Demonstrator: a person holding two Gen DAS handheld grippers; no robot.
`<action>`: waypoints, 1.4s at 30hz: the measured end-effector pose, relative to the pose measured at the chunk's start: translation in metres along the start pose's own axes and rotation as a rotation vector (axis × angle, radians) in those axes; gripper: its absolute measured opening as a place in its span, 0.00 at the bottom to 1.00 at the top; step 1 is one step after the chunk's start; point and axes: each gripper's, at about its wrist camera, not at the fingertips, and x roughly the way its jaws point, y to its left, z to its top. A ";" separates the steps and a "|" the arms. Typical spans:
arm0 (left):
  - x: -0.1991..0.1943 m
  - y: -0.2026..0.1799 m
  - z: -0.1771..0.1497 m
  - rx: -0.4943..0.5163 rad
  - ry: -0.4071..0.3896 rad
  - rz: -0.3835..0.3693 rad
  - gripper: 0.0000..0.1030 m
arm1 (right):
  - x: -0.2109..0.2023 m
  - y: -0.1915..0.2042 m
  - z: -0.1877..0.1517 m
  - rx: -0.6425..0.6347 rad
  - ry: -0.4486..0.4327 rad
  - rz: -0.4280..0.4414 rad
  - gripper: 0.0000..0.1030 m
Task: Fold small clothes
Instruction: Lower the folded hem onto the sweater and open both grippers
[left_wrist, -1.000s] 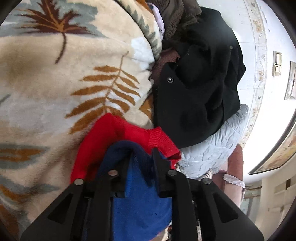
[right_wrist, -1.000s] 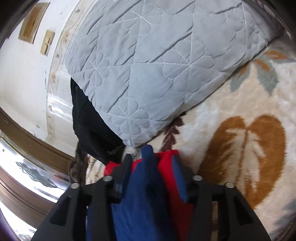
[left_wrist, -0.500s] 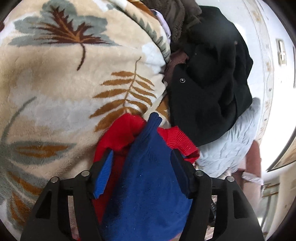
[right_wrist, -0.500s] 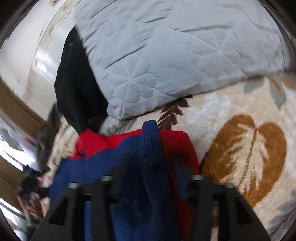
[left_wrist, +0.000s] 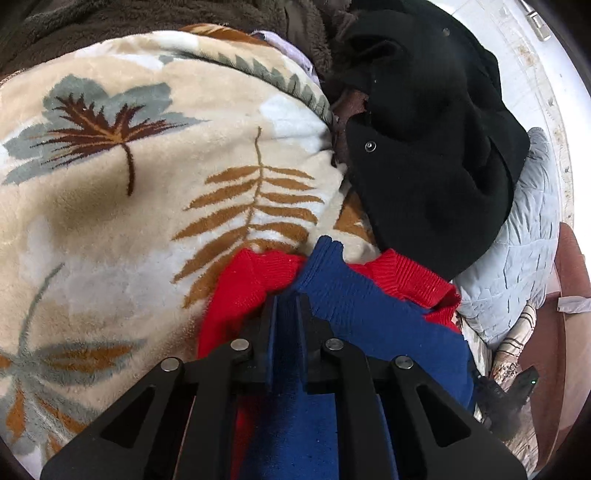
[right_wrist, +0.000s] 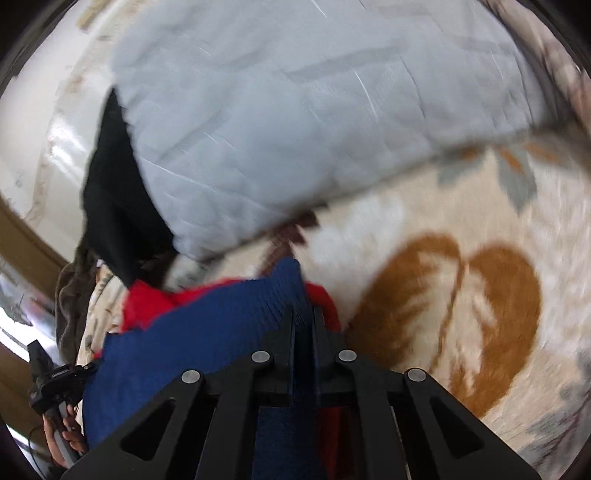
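Note:
A small knitted garment, blue (left_wrist: 369, 314) over red (left_wrist: 243, 291), lies on a cream leaf-patterned blanket (left_wrist: 147, 206). My left gripper (left_wrist: 287, 300) has its jaws closing tight on a fold of the blue knit near the garment's far edge. In the right wrist view the same garment (right_wrist: 207, 325) stretches to the left, with a red edge (right_wrist: 147, 299) showing behind it. My right gripper (right_wrist: 303, 313) is shut on the blue knit at its far corner. That view is blurred by motion.
A black coat (left_wrist: 436, 147) lies heaped at the far right beside the garment, with a brown fleece (left_wrist: 184, 14) behind it. A pale grey quilted cushion (right_wrist: 295, 110) rests on the blanket (right_wrist: 480, 295) just past the garment. A hand (right_wrist: 59, 435) shows at lower left.
The left jaws opened wide around the blue knit, then closed on a fold of it. The right jaws closed on the blue corner. Both views have rolled, and the right one has blurred.

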 end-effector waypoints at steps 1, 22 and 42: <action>-0.004 -0.001 0.000 -0.001 0.007 -0.002 0.09 | -0.005 0.000 0.002 0.021 0.004 0.015 0.14; -0.100 -0.010 -0.098 0.114 0.011 0.029 0.42 | -0.095 0.004 -0.081 -0.073 -0.013 -0.025 0.54; -0.074 -0.025 -0.141 0.297 -0.010 0.220 0.61 | -0.096 0.011 -0.119 -0.154 -0.002 -0.169 0.13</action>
